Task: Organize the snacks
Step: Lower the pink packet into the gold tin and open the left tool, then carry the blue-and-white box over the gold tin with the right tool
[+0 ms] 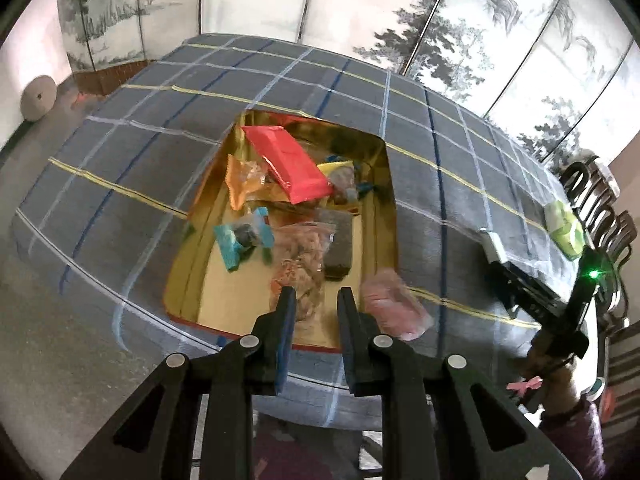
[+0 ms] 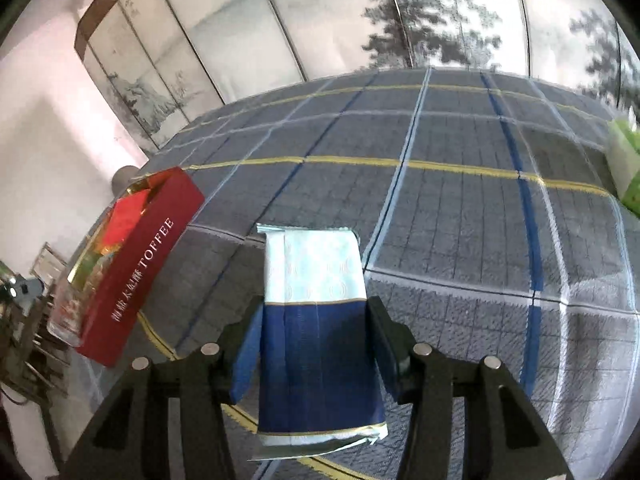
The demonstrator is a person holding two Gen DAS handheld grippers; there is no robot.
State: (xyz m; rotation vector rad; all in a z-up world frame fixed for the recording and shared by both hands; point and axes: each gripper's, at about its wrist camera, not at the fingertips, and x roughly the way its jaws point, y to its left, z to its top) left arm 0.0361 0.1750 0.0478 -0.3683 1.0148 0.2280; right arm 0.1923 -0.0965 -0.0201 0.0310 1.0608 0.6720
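A red TOFFEE box (image 1: pixel 382 184) with a gold inside lies open on the checked tablecloth; it also shows in the right wrist view (image 2: pixel 140 272) at the left. It holds a red packet (image 1: pixel 288 162), an orange packet (image 1: pixel 242 180), a teal-wrapped snack (image 1: pixel 240 242), a clear bag of snacks (image 1: pixel 304 248), a dark bar (image 1: pixel 339 246) and others. A pink packet (image 1: pixel 394 306), blurred, is at the box's near right rim. My left gripper (image 1: pixel 316 304) is open and empty above the box's near edge. My right gripper (image 2: pixel 316 320) is shut on a blue-and-white packet (image 2: pixel 316 304) above the cloth.
A green-and-white tissue pack (image 1: pixel 564 226) lies at the table's right side, also seen in the right wrist view (image 2: pixel 624 160). The right gripper shows in the left wrist view (image 1: pixel 532 280). Dark chairs (image 1: pixel 600 200) stand at the right. A painted folding screen (image 1: pixel 360 12) stands behind the table.
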